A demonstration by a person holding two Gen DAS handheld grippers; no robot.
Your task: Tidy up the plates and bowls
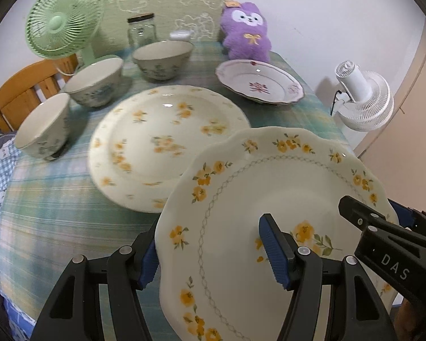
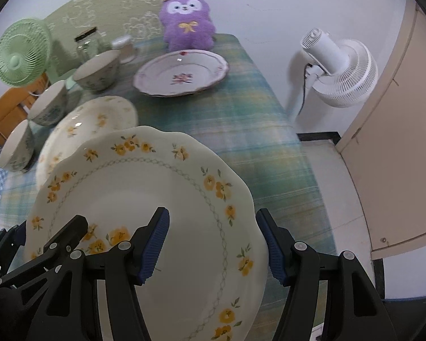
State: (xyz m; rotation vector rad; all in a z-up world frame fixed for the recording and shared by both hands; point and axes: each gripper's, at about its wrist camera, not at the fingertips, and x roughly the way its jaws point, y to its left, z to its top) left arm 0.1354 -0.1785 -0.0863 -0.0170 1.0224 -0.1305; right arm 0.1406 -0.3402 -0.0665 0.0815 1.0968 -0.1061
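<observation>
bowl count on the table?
3, in a row along the table's left side: near bowl by the edge, middle bowl, far bowl in front of the glass jar. None stacked or hidden, as far as both views show.

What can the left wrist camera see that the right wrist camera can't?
Only the left wrist view shows the left gripper whole, its fingers astride the scalloped plate's left edge. Only the right wrist view shows the beige door and the right gripper astride the plate's right edge. Both show three bowls, the purple plush, both fans, and the other plates.
</observation>
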